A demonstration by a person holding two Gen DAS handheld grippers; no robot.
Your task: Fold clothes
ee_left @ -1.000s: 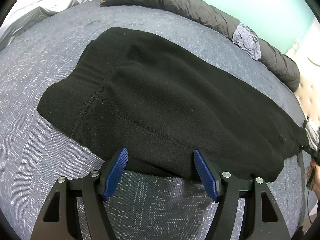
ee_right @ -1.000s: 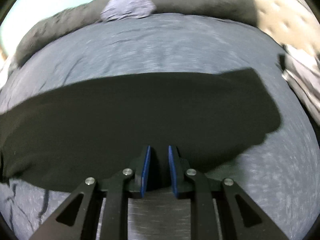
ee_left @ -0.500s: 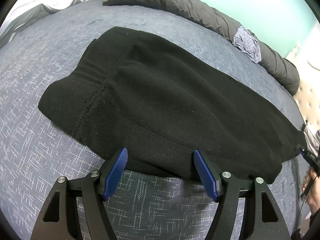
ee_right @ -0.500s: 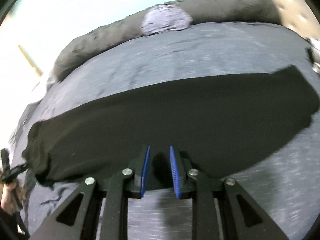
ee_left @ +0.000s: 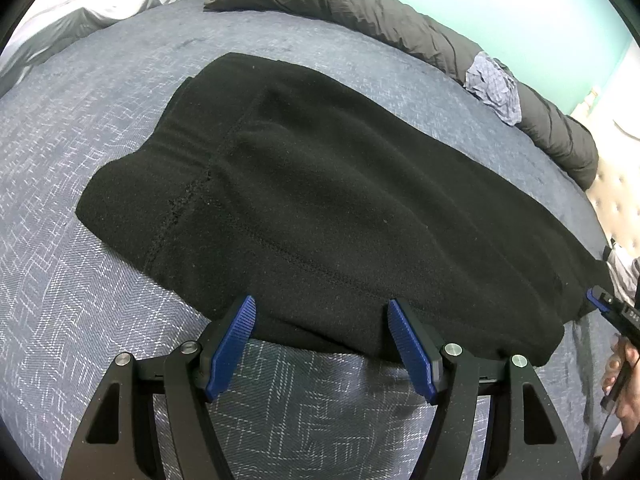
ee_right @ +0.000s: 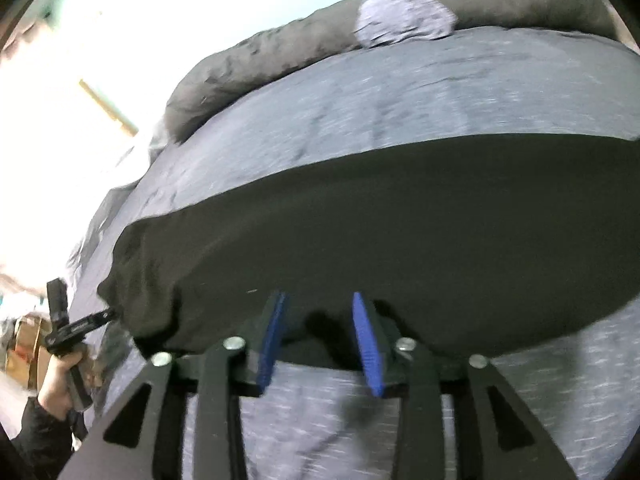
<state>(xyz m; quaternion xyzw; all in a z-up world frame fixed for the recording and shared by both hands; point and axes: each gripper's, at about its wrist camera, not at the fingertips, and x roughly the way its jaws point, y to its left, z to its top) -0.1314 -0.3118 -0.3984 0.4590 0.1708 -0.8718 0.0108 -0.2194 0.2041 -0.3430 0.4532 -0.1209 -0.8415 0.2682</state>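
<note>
Blue-grey bed [ee_left: 100,128], black garment [ee_left: 340,208] flat on it

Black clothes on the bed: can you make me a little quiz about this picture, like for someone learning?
1. True or false: the black garment lies spread on the bed cover.
2. What sits on the rolled grey duvet? A) a shoe B) a crumpled checked cloth C) a book
3. Fill in: the left tool is ___, gripping nothing.

Key: 1 true; 2 B; 3 open.
</note>
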